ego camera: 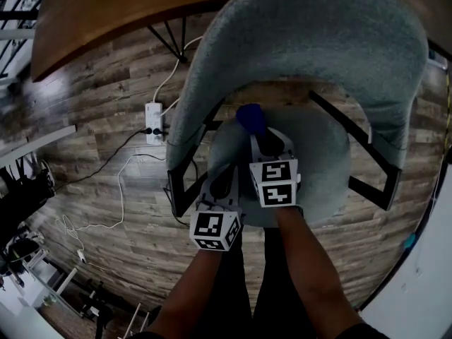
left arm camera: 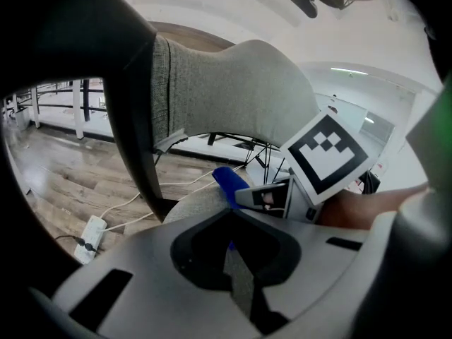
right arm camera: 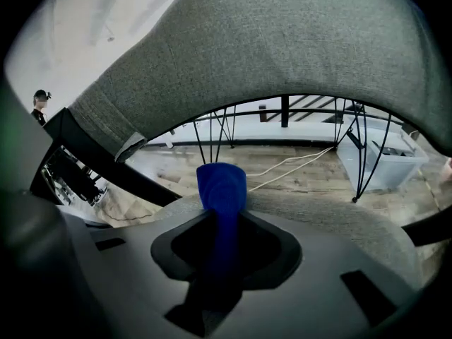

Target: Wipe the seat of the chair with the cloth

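The chair's round grey seat (ego camera: 326,162) lies under a curved grey backrest (ego camera: 318,41). My right gripper (ego camera: 265,141) is over the seat's middle, shut on a blue cloth (ego camera: 251,117) that sticks out past its tips toward the backrest. In the right gripper view the cloth (right arm camera: 221,186) runs through the jaws (right arm camera: 222,221) and rests on the seat (right arm camera: 332,217). My left gripper (ego camera: 222,182) hangs at the seat's front-left edge, its jaws together and empty. The left gripper view shows its jaws (left arm camera: 229,221), the cloth (left arm camera: 227,182) and the right gripper (left arm camera: 268,196) just ahead.
Black frame bars (ego camera: 367,143) join the seat to the backrest on both sides. A white power strip (ego camera: 153,113) with trailing cables lies on the wood floor at the left. A brown wooden table (ego camera: 106,6) stands behind the chair. A white box (right arm camera: 381,154) sits beyond it.
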